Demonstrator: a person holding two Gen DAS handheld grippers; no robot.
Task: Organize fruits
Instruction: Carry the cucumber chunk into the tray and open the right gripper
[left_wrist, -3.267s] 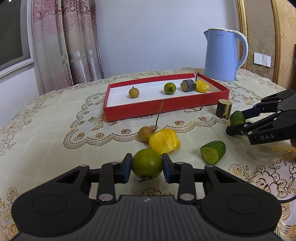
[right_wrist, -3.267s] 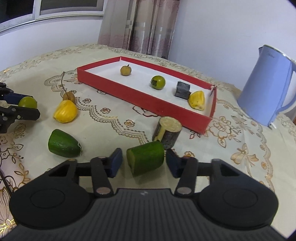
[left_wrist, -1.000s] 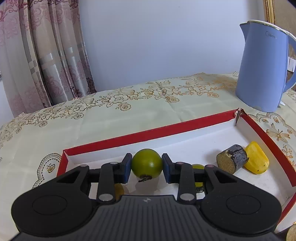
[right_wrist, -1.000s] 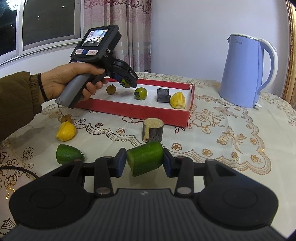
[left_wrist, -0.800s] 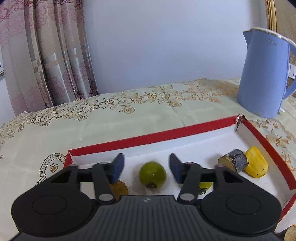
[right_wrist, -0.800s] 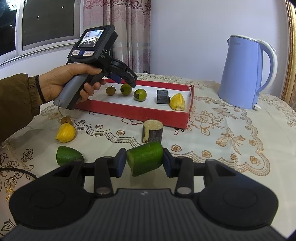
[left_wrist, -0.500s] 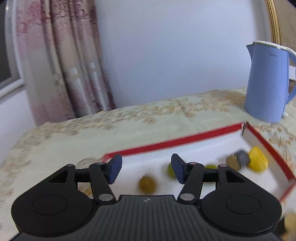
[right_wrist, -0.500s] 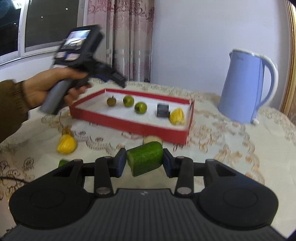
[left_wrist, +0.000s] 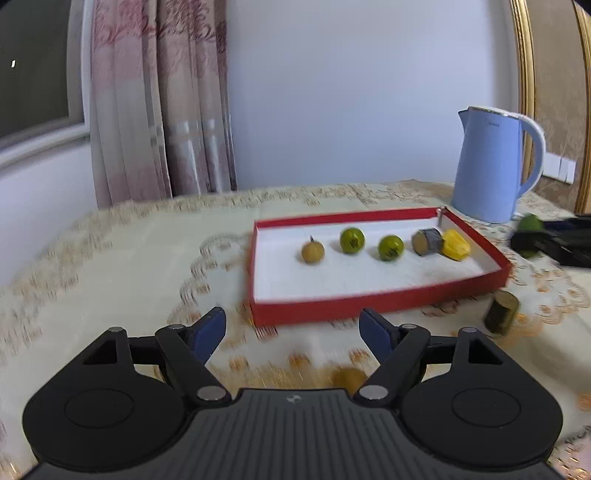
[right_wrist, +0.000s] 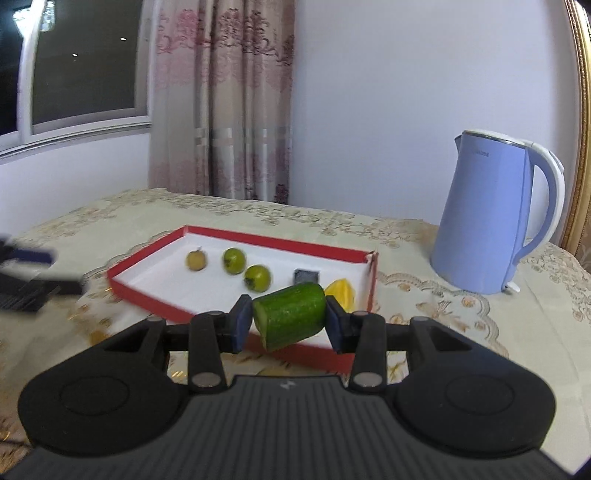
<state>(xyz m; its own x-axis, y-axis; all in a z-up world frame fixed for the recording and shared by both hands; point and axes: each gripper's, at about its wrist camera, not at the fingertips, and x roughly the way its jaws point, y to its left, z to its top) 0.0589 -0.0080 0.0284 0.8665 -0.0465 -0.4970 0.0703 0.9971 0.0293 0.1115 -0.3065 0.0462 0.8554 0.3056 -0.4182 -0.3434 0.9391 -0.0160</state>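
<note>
The red tray (left_wrist: 369, 304) (right_wrist: 280, 242) lies on the tablecloth and holds a brown round fruit (left_wrist: 313, 252), two green round fruits (left_wrist: 352, 240) (left_wrist: 390, 248), a dark cylinder piece (left_wrist: 427, 241) and a yellow piece (left_wrist: 456, 249). My left gripper (left_wrist: 293, 329) hangs back from the tray's near wall, its jaws opening with nothing between them. My right gripper (right_wrist: 289, 322) is shut on a green cucumber piece (right_wrist: 291, 314), held above the tray's near right corner. It also shows in the left wrist view as the right gripper (left_wrist: 546, 240) at the far right edge.
A blue kettle (left_wrist: 489, 170) (right_wrist: 487, 218) stands behind the tray's right end. A dark cylinder piece (left_wrist: 501, 312) stands on the cloth in front of the tray's right corner. A brown fruit (left_wrist: 349, 378) lies just ahead of my left gripper's body. Curtains and a window are behind.
My left gripper opened, let go of the green round fruit in the tray and pulled back out of it. My right gripper carried the cucumber piece up towards the tray.
</note>
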